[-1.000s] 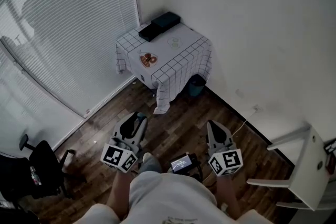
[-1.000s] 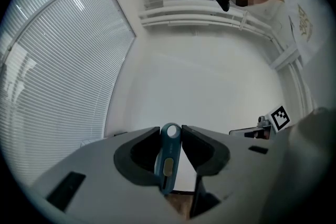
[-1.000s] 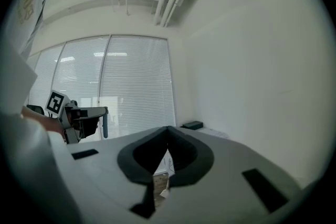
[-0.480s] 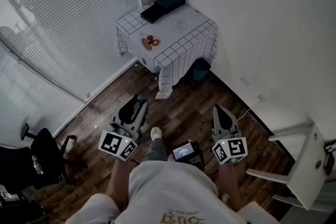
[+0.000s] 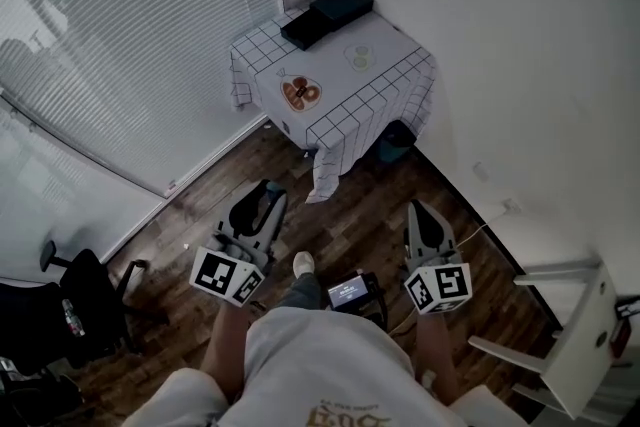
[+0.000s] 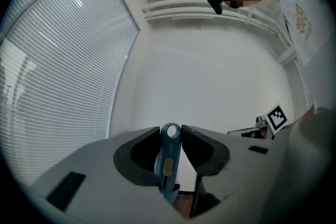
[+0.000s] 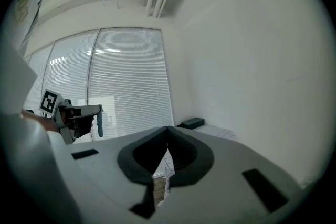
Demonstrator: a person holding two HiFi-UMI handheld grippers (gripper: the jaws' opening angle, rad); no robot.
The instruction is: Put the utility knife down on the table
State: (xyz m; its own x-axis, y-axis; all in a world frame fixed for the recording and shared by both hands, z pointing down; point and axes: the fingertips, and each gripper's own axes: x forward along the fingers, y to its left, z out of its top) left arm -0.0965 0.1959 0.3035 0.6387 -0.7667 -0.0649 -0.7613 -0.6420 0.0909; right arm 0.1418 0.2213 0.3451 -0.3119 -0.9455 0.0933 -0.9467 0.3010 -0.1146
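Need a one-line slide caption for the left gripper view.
Left gripper shut on a blue utility knife, white wall and window blinds behind.

The right gripper (image 7: 167, 131) has its two jaws pressed together, with nothing between them. Past them is the table (image 7: 216, 132) with a dark box (image 7: 191, 123) on it. Well left of the table, the left gripper (image 7: 91, 110) holds a thin blue stick, maybe the utility knife (image 7: 100, 125).
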